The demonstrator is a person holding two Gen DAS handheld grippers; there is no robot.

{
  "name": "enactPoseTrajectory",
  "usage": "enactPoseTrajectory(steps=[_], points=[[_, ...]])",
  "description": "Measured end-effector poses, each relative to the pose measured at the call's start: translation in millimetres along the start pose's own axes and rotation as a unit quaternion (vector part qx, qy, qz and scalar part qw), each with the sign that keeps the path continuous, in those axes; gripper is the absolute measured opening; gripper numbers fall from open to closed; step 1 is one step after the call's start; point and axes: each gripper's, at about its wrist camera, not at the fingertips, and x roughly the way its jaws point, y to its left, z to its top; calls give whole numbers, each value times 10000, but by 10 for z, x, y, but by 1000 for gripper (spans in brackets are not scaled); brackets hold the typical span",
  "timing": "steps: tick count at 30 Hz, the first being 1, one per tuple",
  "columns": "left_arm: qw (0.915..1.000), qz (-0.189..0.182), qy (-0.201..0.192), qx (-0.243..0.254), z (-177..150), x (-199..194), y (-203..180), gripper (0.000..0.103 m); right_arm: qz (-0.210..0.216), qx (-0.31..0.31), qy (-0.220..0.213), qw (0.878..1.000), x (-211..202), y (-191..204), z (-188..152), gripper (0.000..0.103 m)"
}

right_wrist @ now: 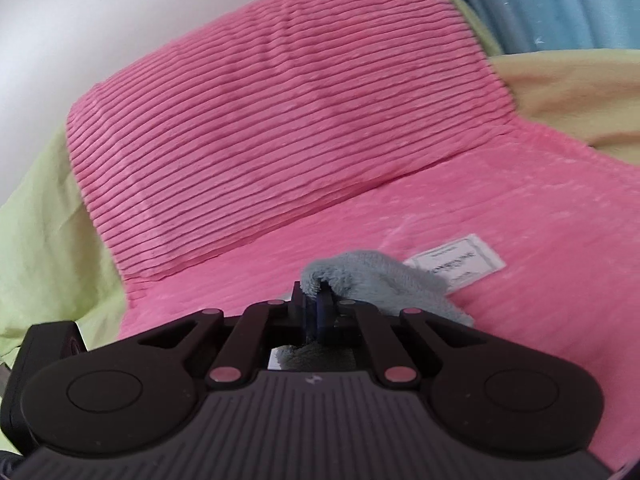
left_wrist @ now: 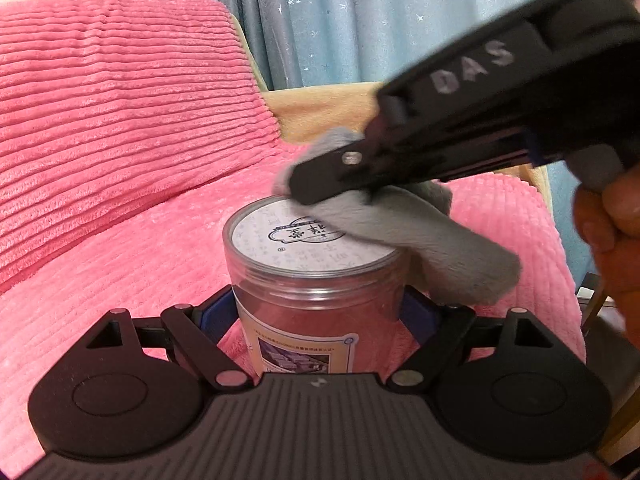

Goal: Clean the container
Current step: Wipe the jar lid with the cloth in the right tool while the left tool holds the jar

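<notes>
A clear plastic jar (left_wrist: 316,300) with a white printed lid (left_wrist: 308,240) stands upright between the blue pads of my left gripper (left_wrist: 316,316), which is shut on its sides. My right gripper (left_wrist: 304,192) comes in from the upper right, shut on a grey plush cloth (left_wrist: 432,232) that lies across the right part of the lid and hangs down past the jar. In the right wrist view the same grey cloth (right_wrist: 376,280) is pinched between the closed fingers of my right gripper (right_wrist: 316,308). The jar is hidden there.
A pink ribbed blanket (left_wrist: 120,272) covers the seat, with a pink ribbed cushion (left_wrist: 112,92) behind it. A white label (right_wrist: 460,264) lies on the blanket. Blue star-print curtain (left_wrist: 380,20) hangs at the back. A hand (left_wrist: 612,240) holds the right gripper's handle.
</notes>
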Motion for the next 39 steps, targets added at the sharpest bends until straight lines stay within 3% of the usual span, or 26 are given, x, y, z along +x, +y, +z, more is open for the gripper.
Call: enactPoseTrajectory(steps=[4, 14, 31, 39], points=[[10000, 12, 0, 33, 4, -2, -12, 85, -128, -38, -17, 9999, -117, -20, 15, 2], [10000, 36, 6, 47, 23, 36, -14, 85, 604, 260, 250, 9975, -111, -5, -43, 3], [10000, -20, 14, 11, 17, 18, -1, 85, -183, 30, -124, 9998, 6, -69, 87, 2], [10000, 5, 19, 30, 18, 10, -14, 85, 215, -35, 57, 9997, -98, 90, -45, 3]])
